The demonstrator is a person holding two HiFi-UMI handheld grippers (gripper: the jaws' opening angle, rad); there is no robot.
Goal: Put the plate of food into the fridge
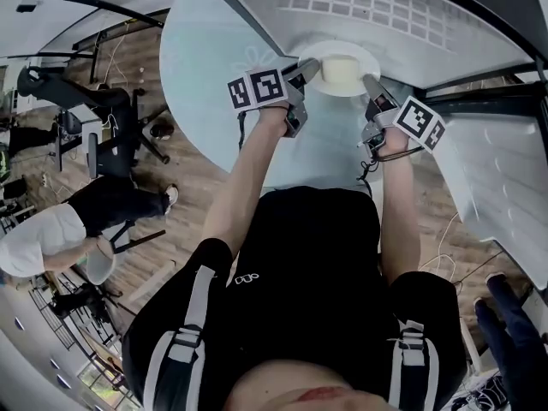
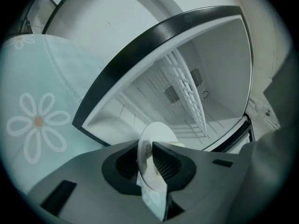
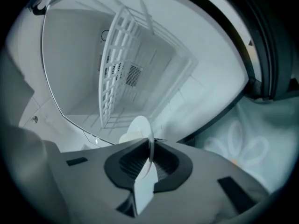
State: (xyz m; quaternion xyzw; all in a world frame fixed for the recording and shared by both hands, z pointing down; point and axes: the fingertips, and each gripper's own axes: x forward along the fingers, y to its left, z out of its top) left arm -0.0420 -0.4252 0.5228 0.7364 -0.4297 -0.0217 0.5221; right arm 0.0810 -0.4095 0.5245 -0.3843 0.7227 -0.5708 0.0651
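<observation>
A white plate (image 1: 342, 48) carrying a pale block of food (image 1: 340, 69) hangs at the far edge of the round table (image 1: 205, 67), just before the open fridge (image 1: 385, 7). My left gripper (image 1: 306, 73) is shut on the plate's left rim and my right gripper (image 1: 368, 86) on its right rim. In the left gripper view the plate (image 2: 158, 133) stands edge-on between the jaws of the left gripper (image 2: 148, 161). The right gripper view shows the plate rim (image 3: 140, 126) pinched in the right gripper (image 3: 150, 160), with the food (image 3: 125, 137) just behind.
The fridge's white interior holds a wire shelf (image 3: 114, 73) and a back vent (image 2: 172, 94); its dark door frame (image 2: 140, 45) borders the opening. A pale teal flowered cloth (image 2: 37, 120) covers the table. A seated person (image 1: 51, 238) and chairs (image 1: 103, 135) are at the left.
</observation>
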